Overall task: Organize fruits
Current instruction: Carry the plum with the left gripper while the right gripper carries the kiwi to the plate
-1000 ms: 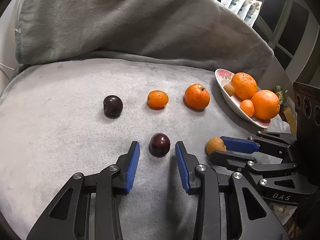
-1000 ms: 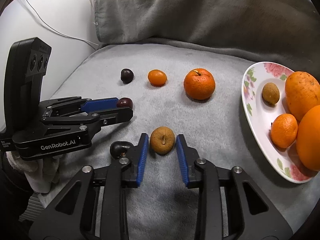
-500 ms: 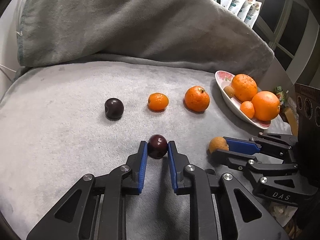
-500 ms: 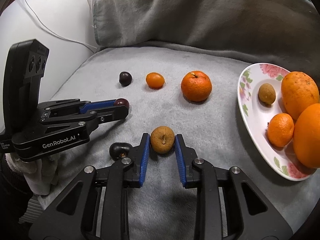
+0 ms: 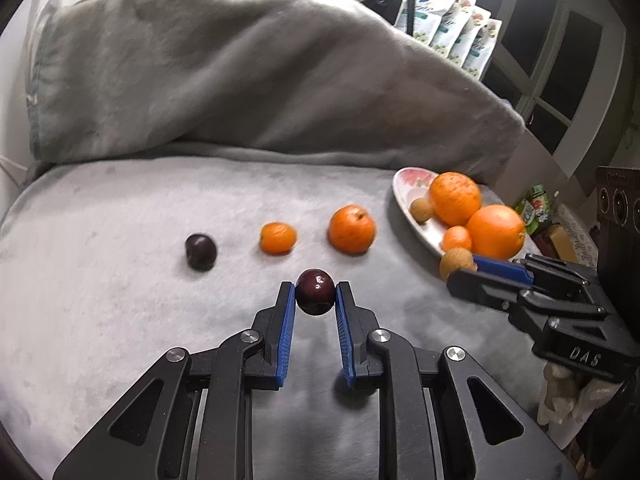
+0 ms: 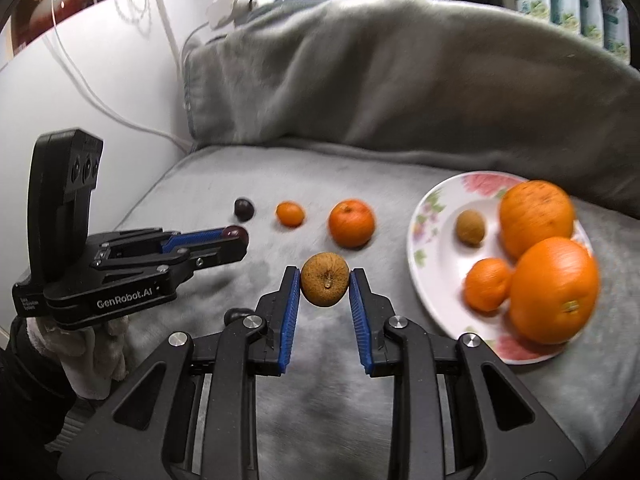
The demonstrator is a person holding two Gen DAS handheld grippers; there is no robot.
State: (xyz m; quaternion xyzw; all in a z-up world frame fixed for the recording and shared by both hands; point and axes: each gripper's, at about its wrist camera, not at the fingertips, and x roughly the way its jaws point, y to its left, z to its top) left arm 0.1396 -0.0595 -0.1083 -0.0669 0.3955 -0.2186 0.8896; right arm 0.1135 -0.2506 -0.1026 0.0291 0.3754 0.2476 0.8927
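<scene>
My left gripper is shut on a dark plum, held just above the grey blanket. My right gripper is shut on a small brown fruit, lifted off the blanket. Each gripper shows in the other's view: the right gripper with its brown fruit, the left gripper with its plum. A row lies beyond: a plum, a small mandarin, a larger mandarin. A flowered plate at the right holds oranges and a brown fruit.
A folded grey blanket heap rises behind the row. Another dark plum lies partly hidden behind my right gripper's left finger. A white wall with cables is at the left. Packets and a window stand at the back right.
The left jaws closed onto the near plum. The right gripper rose with the brown fruit off the blanket, and both views tilted upward.
</scene>
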